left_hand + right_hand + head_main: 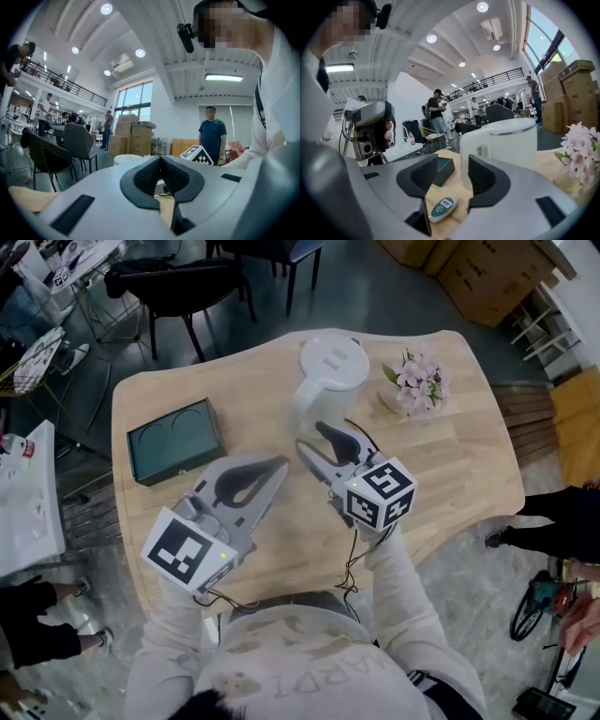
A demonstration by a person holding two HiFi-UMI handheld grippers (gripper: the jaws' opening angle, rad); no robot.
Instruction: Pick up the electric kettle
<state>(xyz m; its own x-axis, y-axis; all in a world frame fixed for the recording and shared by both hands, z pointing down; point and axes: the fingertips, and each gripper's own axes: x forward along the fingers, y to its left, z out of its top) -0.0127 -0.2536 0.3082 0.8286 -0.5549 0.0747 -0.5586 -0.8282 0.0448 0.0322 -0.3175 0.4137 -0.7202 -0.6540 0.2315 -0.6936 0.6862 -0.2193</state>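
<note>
The white electric kettle (330, 365) stands on the far side of the wooden table (469, 456), its handle (305, 395) turned toward me. In the right gripper view the kettle (506, 143) fills the middle, its handle (469, 154) just beyond the right pad. My right gripper (319, 442) (447, 176) is open, with nothing between its pads, a short way in front of the handle. My left gripper (278, 465) (161, 165) hovers left of it over the table, its ribbed pads pressed together on nothing.
A dark green box (173, 439) lies at the table's left. A small bunch of pink flowers (417, 381) stands right of the kettle. A small green-and-white handheld device (442, 209) lies on the table below the right jaws. Chairs and people surround the table.
</note>
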